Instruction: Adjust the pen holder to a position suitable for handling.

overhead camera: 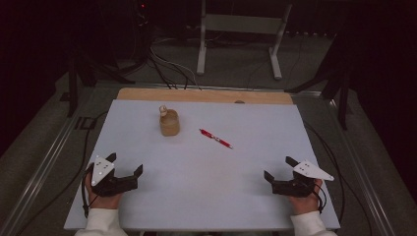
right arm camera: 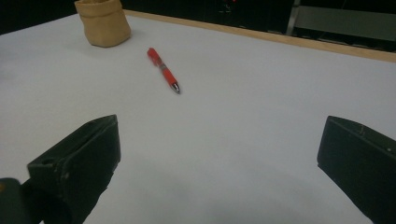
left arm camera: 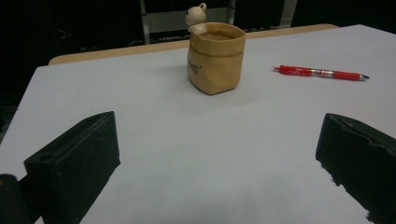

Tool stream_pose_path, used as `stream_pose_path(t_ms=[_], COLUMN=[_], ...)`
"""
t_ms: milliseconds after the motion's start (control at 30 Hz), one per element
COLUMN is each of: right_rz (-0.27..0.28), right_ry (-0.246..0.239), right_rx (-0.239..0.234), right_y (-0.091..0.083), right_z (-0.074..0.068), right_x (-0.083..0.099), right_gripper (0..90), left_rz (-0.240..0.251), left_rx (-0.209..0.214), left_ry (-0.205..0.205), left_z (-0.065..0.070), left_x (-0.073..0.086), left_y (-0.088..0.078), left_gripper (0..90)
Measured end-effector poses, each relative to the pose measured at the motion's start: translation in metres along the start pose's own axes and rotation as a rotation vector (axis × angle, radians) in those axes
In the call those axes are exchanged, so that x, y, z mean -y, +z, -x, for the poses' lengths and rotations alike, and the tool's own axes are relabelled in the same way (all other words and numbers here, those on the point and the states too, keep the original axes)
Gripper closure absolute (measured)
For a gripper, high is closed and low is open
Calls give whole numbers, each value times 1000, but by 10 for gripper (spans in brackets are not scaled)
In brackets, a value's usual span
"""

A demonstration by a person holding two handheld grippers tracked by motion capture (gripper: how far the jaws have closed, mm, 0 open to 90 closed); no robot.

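A tan paper-bag-shaped pot (overhead camera: 169, 123) with a small bear figure on its rim stands on the white table top (overhead camera: 206, 196), towards the back left. A red pen (overhead camera: 216, 138) lies flat to its right. In the left gripper view the pot (left arm camera: 216, 58) is straight ahead and the pen (left arm camera: 320, 73) is to the right. The right gripper view has the pen (right arm camera: 163, 69) ahead at left and the pot (right arm camera: 103, 22) at top left. My left gripper (overhead camera: 126, 165) rests open near the front left edge. Open too is my right gripper (overhead camera: 279, 168) at the front right. Both hold nothing.
A wooden strip (overhead camera: 204, 95) runs along the table's far edge. Beyond it stand a grey metal frame (overhead camera: 239, 32) and cables on the floor (overhead camera: 167, 69). Dark stands flank both sides.
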State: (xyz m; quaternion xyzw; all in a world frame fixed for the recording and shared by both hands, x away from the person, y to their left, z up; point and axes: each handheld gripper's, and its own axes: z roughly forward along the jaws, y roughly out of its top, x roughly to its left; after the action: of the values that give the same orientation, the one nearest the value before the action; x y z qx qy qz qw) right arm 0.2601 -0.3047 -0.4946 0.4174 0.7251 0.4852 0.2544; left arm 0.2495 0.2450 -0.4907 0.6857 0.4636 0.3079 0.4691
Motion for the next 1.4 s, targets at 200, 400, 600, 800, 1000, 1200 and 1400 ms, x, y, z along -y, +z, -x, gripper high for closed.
stream_pose_path(t_ms=[200, 400, 600, 800, 1000, 1200, 1400], right_rz=[-7, -3, -9, -10, -4, 0, 3], right_ry=[4, 4, 5, 7, 10, 14, 18], right_rx=[10, 13, 19, 29, 35, 40, 43], right_y=[0, 1, 3, 4, 4, 3, 3], right_z=[0, 1, 2, 3, 3, 4, 4], right_x=[0, 0, 0, 0, 0, 0, 0], right_gripper=[0, 0, 0, 0, 0, 0, 0], left_rz=[-14, -22, -19, 6, 33, 21, 18], left_rx=[-3, -8, -14, -10, 4, 26, 25], left_ry=[-1, 2, 2, 7, -9, -47, -42], left_z=[0, 0, -1, 0, -2, -6, -7], left_x=[1, 1, -2, -11, -19, -28, -39], left_y=[1, 1, 2, 5, 8, 14, 23], left_gripper=[2, 2, 2, 2, 2, 2, 2])
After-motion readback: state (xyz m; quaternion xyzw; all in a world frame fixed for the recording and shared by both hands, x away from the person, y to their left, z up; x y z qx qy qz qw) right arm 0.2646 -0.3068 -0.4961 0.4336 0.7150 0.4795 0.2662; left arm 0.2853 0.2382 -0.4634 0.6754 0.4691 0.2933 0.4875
